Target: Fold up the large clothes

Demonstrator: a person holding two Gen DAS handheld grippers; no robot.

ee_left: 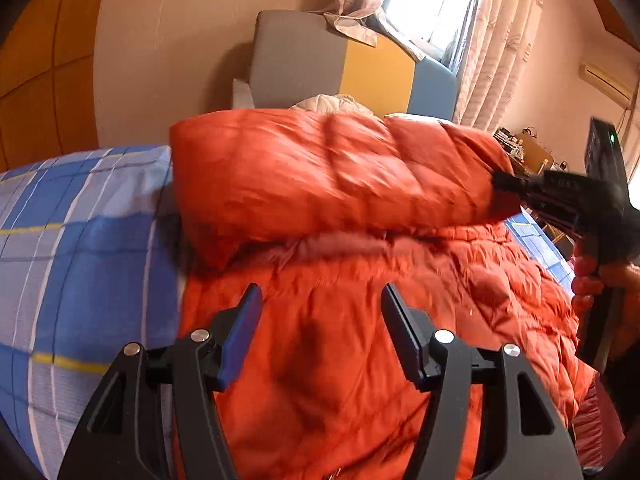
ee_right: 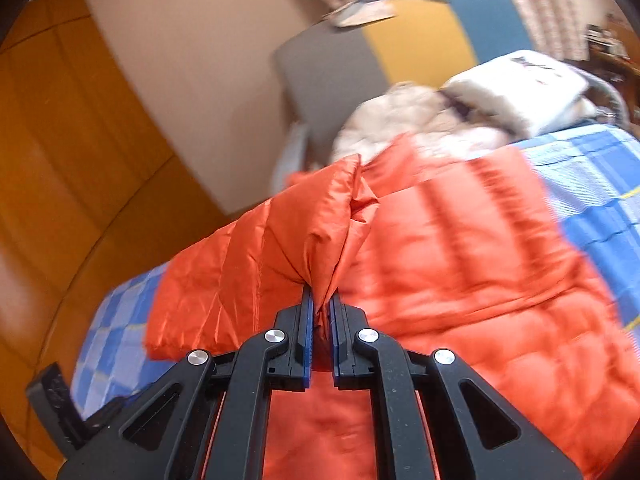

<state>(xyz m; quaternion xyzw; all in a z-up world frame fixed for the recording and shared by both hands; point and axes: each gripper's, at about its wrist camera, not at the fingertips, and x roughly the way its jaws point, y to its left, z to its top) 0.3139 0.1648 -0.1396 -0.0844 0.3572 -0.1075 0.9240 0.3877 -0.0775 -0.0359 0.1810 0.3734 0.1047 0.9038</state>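
Note:
An orange quilted down jacket [ee_left: 344,280] lies spread on the bed. One part of it is lifted and hangs over the rest in the left wrist view [ee_left: 328,168]. My left gripper [ee_left: 320,300] is open and empty just above the jacket's lower part. My right gripper [ee_right: 321,300] is shut on a bunched fold of the orange jacket [ee_right: 320,240] and holds it up; it also shows at the right of the left wrist view [ee_left: 500,184], pinching the lifted edge.
The bed has a blue checked sheet [ee_left: 72,240]. A grey, yellow and blue headboard [ee_left: 340,68] stands against the wall. White clothes [ee_right: 460,108] lie piled near it. A wooden wardrobe [ee_right: 60,160] is at the left, a curtained window [ee_left: 460,8] behind.

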